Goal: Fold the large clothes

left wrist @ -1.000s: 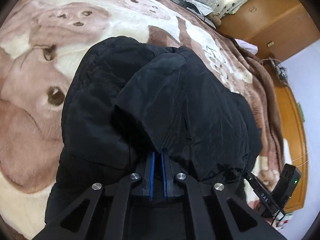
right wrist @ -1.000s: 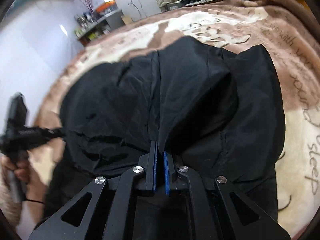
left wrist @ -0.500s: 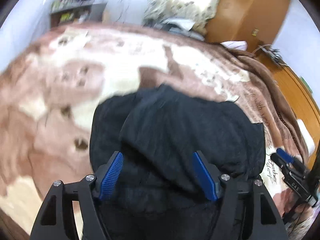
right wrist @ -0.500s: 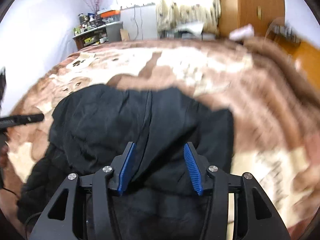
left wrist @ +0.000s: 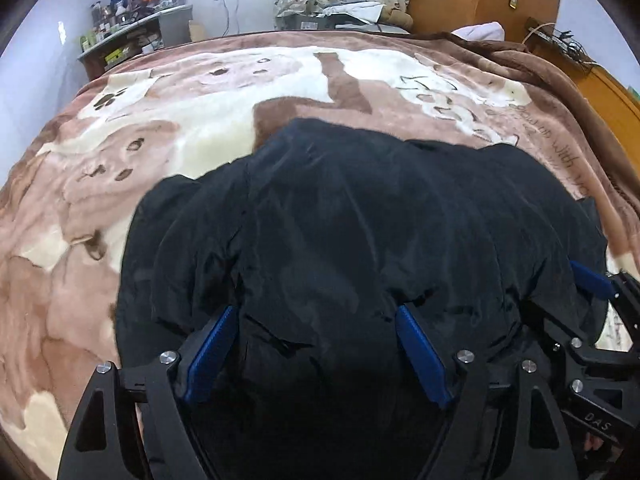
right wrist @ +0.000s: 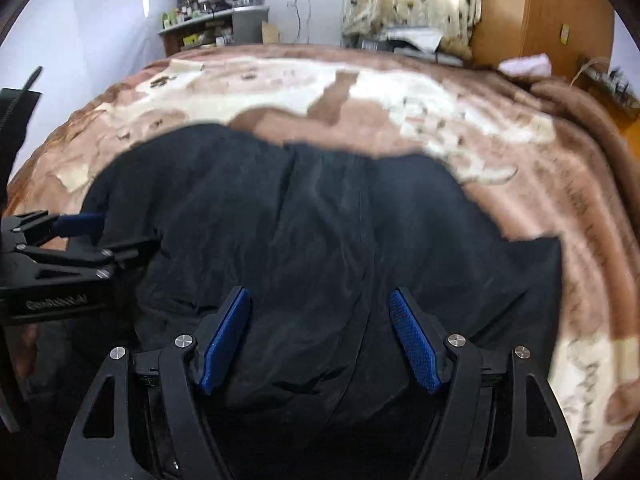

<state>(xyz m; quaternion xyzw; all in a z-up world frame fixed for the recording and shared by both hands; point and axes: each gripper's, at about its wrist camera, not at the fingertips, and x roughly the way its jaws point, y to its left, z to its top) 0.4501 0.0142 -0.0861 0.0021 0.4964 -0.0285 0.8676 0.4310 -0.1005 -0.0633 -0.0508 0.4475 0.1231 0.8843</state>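
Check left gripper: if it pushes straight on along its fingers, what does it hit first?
Most likely the black puffy jacket lying on the brown plush blanket; the left gripper, jaws opening, points straight into it.

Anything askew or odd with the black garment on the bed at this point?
Nothing is damaged or spilled. The black garment lies bunched on the blanket, its far edge uneven and one corner jutting out. Both the left gripper and right gripper are opening, pads clear of cloth.
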